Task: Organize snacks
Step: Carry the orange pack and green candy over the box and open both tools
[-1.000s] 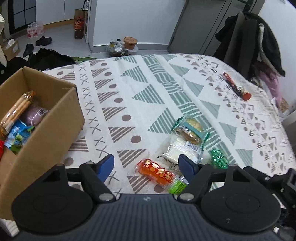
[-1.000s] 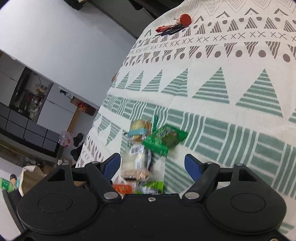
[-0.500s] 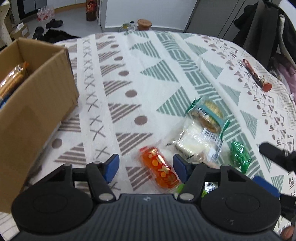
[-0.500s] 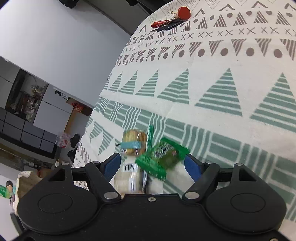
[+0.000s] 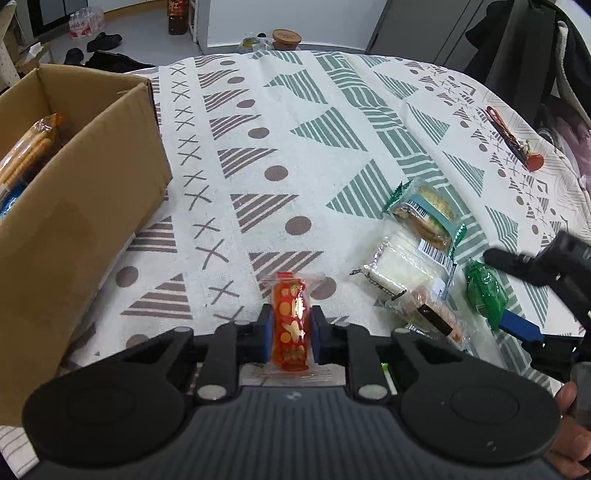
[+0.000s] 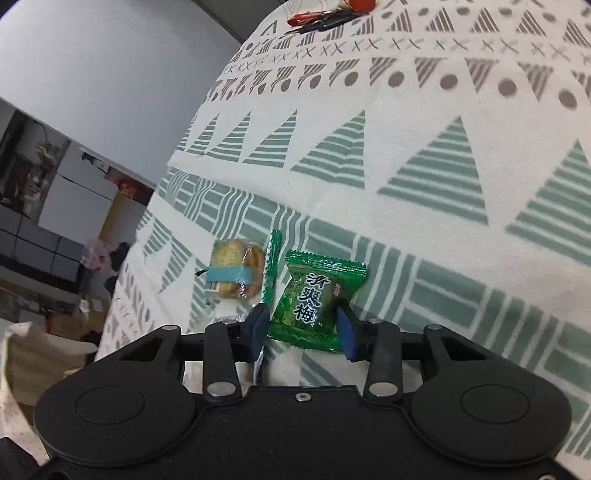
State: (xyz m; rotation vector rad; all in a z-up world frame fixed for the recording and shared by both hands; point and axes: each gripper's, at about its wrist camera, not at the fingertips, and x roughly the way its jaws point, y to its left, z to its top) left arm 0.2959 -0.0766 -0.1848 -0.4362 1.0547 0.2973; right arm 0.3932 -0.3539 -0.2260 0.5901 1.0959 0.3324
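Observation:
My left gripper [image 5: 290, 332] is shut on a red-orange snack packet [image 5: 290, 328] just above the patterned tablecloth [image 5: 258, 155]. My right gripper [image 6: 303, 325] has its blue pads on both sides of a green plum candy packet [image 6: 316, 299], touching it; the same packet [image 5: 484, 291] and the right gripper [image 5: 524, 295] show at the right of the left wrist view. A cracker pack with a teal band [image 5: 424, 218] [image 6: 236, 267], a white wrapped snack [image 5: 402, 266] and a brown wafer pack [image 5: 436, 317] lie between the grippers.
An open cardboard box [image 5: 85, 177] with several snacks inside stands at the left. A red-and-black key bundle [image 5: 513, 140] [image 6: 328, 14] lies at the far right of the table. A dark coat on a chair [image 5: 535, 44] stands beyond the table edge.
My left gripper moved in and closed on the red-orange packet. My right gripper advanced and narrowed around the green candy packet.

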